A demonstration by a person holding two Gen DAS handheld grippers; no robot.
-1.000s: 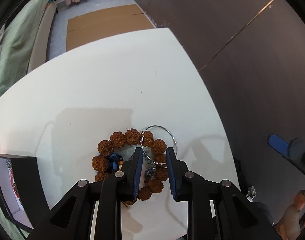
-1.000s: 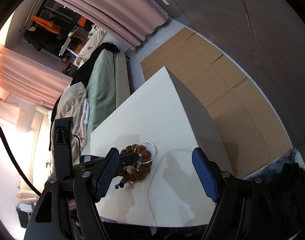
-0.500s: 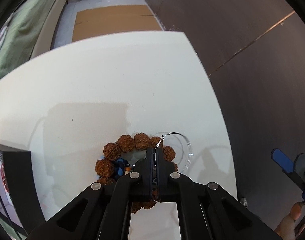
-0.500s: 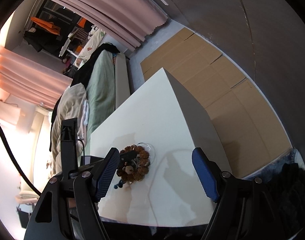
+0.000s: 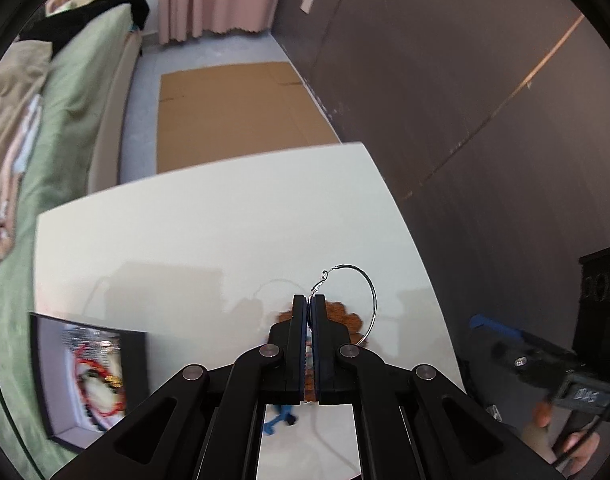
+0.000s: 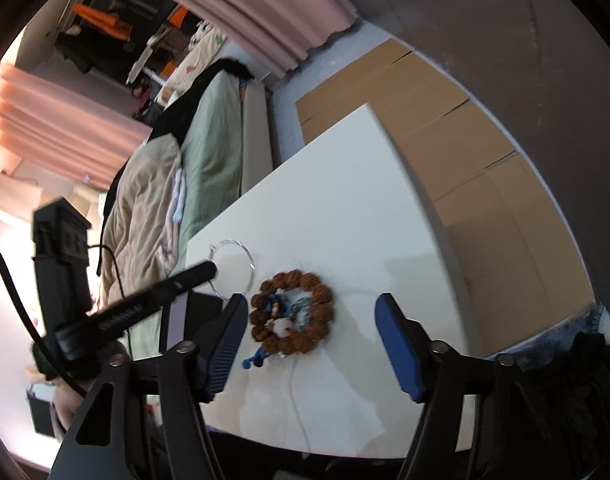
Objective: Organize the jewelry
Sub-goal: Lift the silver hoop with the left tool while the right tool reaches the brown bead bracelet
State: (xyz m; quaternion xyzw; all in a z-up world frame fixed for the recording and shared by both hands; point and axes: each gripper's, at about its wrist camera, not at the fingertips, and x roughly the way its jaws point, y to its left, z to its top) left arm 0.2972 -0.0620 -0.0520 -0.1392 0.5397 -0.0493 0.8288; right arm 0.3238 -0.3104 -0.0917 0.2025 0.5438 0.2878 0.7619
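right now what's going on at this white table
A person is sorting jewelry with a pair of tongs in each hand. The left tongs are shut on a thin silver hoop earring, held up off the white table. A brown bead bracelet lies on the table between the fingers of the right tongs, which are closing but not touching it. An open black box with other pieces sits at the table's left edge.

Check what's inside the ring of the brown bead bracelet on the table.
Inside the brown bead bracelet lie blue beads, a pale bead and something grey-blue, all blurred. The table shows between them. In the left wrist view the shut left gripper covers the bracelet's middle.
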